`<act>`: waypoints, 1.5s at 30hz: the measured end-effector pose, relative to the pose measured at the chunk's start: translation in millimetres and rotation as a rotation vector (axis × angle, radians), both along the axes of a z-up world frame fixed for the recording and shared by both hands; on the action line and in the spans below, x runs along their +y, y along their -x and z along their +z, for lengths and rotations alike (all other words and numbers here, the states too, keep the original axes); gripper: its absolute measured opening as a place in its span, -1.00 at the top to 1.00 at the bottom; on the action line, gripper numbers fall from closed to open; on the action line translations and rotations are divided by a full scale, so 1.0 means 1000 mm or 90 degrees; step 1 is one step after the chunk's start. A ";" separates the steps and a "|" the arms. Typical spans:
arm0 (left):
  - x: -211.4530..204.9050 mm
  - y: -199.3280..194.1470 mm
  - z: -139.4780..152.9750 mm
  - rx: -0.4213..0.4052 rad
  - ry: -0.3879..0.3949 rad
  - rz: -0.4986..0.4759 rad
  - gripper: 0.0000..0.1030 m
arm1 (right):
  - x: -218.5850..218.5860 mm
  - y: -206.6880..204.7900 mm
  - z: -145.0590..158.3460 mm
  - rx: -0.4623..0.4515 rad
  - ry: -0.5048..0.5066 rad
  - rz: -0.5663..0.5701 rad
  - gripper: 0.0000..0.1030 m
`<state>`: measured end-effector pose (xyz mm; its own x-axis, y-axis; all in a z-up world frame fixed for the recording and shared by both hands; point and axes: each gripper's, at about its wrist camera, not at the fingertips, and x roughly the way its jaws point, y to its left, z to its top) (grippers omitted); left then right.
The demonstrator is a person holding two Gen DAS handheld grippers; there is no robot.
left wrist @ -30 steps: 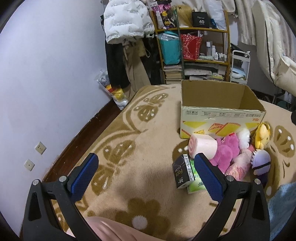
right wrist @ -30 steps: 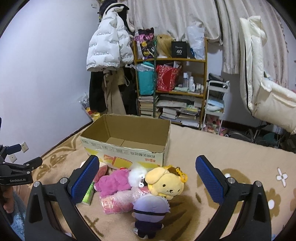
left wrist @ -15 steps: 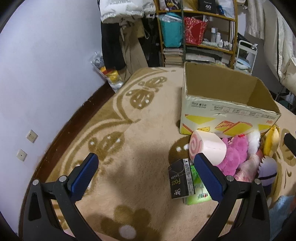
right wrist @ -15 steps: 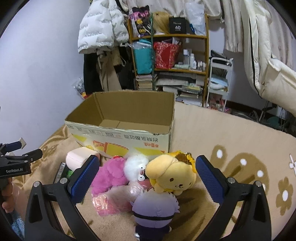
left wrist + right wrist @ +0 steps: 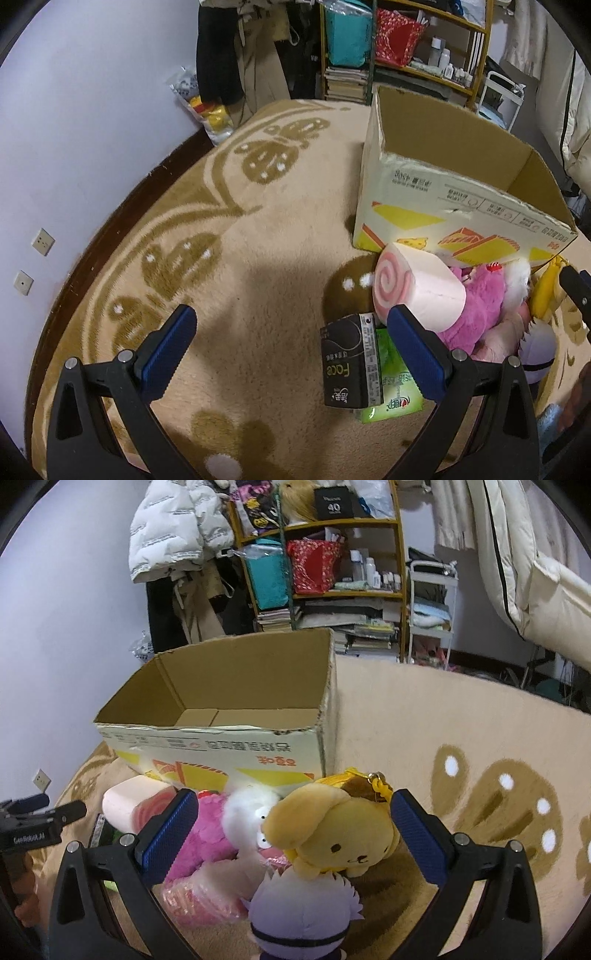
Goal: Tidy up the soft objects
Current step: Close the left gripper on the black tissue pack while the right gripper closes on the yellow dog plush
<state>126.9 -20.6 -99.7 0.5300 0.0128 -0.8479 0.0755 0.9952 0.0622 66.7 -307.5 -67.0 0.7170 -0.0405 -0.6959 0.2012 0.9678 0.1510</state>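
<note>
With the cardboard box point(image 5: 221, 701) standing open-topped and empty on the rug to take the soft things, I hold my right claw point(image 5: 291, 827) spread wide and gripping nothing, its blue pads either side of the yellow dog plush point(image 5: 340, 834) heaped against the box's near wall. Crowding that plush are a pink-and-white plush point(image 5: 221, 834), a purple-haired doll point(image 5: 303, 915) and a crinkly pink packet point(image 5: 199, 901), any of which I might snag. My left claw point(image 5: 291, 350), equally wide and empty, hangs beside the swirl-roll cushion point(image 5: 417, 291) and two tissue packs point(image 5: 351, 365).
</note>
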 end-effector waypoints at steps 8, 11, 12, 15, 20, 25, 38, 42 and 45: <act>-0.005 -0.007 -0.019 0.040 -0.016 0.000 -0.98 | -0.010 -0.010 -0.015 0.021 -0.017 -0.012 -1.00; -0.005 -0.010 -0.025 0.056 -0.017 0.001 -0.98 | -0.012 -0.010 -0.021 0.031 -0.021 -0.018 -1.00; -0.005 -0.011 -0.026 0.060 -0.018 0.002 -0.98 | -0.013 -0.011 -0.022 0.034 -0.024 -0.020 -1.00; -0.004 -0.013 -0.030 0.069 -0.017 0.005 -0.98 | -0.016 -0.014 -0.026 0.039 -0.031 -0.025 -1.00; -0.006 -0.013 -0.034 0.080 -0.025 0.002 -0.98 | -0.019 -0.014 -0.033 0.053 -0.041 -0.031 -1.00; -0.010 -0.012 -0.036 0.087 -0.030 -0.010 -0.98 | -0.022 -0.014 -0.035 0.068 -0.033 -0.038 -0.74; -0.015 -0.002 -0.036 0.110 0.043 -0.054 0.03 | -0.027 -0.005 -0.035 0.094 -0.022 -0.041 -0.32; -0.017 0.002 -0.033 0.103 0.045 -0.065 0.55 | -0.028 0.001 -0.030 0.086 -0.037 -0.044 -0.31; -0.017 0.005 -0.030 0.097 0.051 -0.067 0.61 | -0.028 0.004 -0.026 0.082 -0.037 -0.042 -0.31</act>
<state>122.2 -37.1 -130.0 0.3908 -0.1063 -0.9143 0.1818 0.9827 -0.0365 63.0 -335.2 -93.3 0.6191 -0.0413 -0.7842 0.2854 0.9422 0.1757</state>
